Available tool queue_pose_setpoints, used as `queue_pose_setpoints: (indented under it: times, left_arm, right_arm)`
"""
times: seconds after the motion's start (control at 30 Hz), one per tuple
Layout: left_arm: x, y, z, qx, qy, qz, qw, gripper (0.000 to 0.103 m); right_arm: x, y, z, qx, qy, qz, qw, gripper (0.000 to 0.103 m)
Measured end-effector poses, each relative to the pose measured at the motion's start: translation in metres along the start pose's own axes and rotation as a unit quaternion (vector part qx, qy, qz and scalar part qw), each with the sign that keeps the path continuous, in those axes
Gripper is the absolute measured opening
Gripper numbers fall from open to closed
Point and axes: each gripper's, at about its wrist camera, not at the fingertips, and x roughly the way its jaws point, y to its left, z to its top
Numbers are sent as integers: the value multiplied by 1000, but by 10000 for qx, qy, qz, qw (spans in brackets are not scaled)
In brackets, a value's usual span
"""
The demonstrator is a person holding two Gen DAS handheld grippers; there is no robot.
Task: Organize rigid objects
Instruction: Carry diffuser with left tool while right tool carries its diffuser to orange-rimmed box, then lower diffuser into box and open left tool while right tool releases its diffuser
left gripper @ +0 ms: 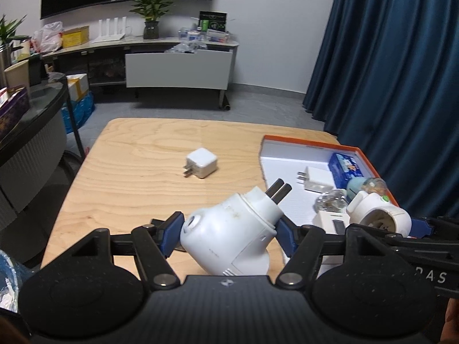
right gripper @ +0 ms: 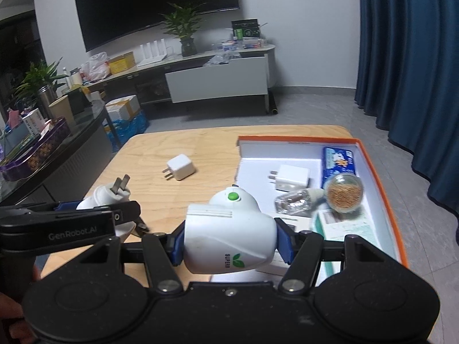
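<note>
My left gripper (left gripper: 228, 235) is shut on a white plug-in device (left gripper: 229, 235) with two dark prongs, held above the wooden table (left gripper: 129, 195) next to the box. My right gripper (right gripper: 229, 240) is shut on a second white plug-in device (right gripper: 229, 229) with a green button, held over the orange-rimmed white box (right gripper: 381, 177); this device also shows in the left wrist view (left gripper: 378, 215). A white cube charger (left gripper: 201, 162) lies loose on the table, also in the right wrist view (right gripper: 181, 167). The left gripper also shows in the right wrist view (right gripper: 97, 209).
In the box lie a white charger (right gripper: 291, 182), a blue packet (right gripper: 338, 162), a clear bottle (right gripper: 295, 202), a round jar of brown beads (right gripper: 344, 192) and papers (right gripper: 341, 223). A dark glass table (right gripper: 57, 149) stands left; blue curtains (left gripper: 387, 57) hang right.
</note>
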Motion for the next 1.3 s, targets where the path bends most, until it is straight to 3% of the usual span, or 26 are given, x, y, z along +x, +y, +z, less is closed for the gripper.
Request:
queue_pose_setpoints:
  times: [0.7,1.3]
  left_arm:
    - [20,-61,8,571,57,-550,9968,69]
    - [63,-92,30,657,221,-682,9953,69]
  right_arm:
    - [-16,-74,11,574,-268,-596,9962,73]
    - [18,-111,45,618,-277,-748,9949,73]
